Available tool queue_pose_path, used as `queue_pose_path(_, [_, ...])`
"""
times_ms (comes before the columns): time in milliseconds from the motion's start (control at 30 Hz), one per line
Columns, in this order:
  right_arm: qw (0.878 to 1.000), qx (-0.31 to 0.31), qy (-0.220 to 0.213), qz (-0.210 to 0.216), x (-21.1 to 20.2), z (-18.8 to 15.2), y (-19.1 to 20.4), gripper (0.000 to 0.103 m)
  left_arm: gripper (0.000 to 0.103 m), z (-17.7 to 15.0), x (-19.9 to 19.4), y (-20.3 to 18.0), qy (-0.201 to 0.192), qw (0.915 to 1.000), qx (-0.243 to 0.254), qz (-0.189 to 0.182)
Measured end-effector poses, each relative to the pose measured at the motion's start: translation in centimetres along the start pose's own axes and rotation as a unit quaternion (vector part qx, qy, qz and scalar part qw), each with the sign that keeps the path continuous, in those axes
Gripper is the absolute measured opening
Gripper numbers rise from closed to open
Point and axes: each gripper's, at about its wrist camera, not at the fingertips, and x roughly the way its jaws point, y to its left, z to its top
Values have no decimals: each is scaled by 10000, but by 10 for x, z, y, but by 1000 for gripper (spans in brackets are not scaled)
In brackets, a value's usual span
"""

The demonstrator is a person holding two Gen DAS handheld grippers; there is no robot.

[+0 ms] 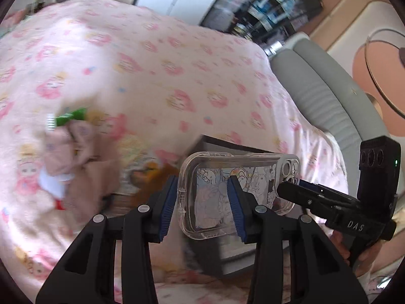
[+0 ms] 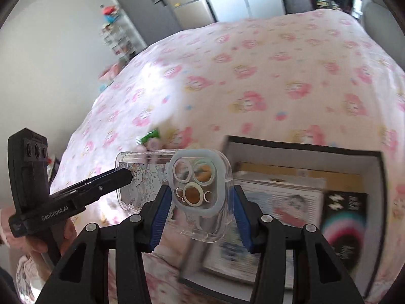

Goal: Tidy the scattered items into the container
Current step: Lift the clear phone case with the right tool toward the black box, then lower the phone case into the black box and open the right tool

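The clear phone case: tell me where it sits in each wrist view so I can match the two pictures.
Left wrist view: the clear phone case is lower centre, lying sideways, between the left gripper fingers.
Right wrist view: the case is centre-left, camera cutout nearest, between the right gripper fingers.
Shared landmark: the green item on the pink bedspread, beyond the case in both views.

Clear cartoon-print phone case (image 1: 235,190); pink floral bedsheet (image 1: 152,71); black-walled box (image 2: 377,202).
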Motion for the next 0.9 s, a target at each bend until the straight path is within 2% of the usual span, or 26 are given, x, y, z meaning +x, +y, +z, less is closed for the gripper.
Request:
queue_pose_path(167, [9980, 446, 12, -447, -23, -16, -81, 45, 43, -1, 69, -70, 894, 9948, 343, -344])
queue_pose_path(400, [9940, 658, 168, -861, -35, -23, -165, 45, 45, -6, 156, -116, 1542, 9869, 136, -452])
queue_pose_path(600, [9911, 902, 639, -743, -12, -27, -208, 45, 45, -15, 191, -118, 1618, 9865, 177, -198])
queue_pose_path(767, [9915, 830, 704, -711, 1, -33, -203, 45, 46, -22, 187, -108, 1509, 9884, 189, -34])
queue_pose_path(900, [9917, 598, 754, -852, 12, -31, -191, 45, 49, -27, 184, -102, 1416, 9896, 211, 145])
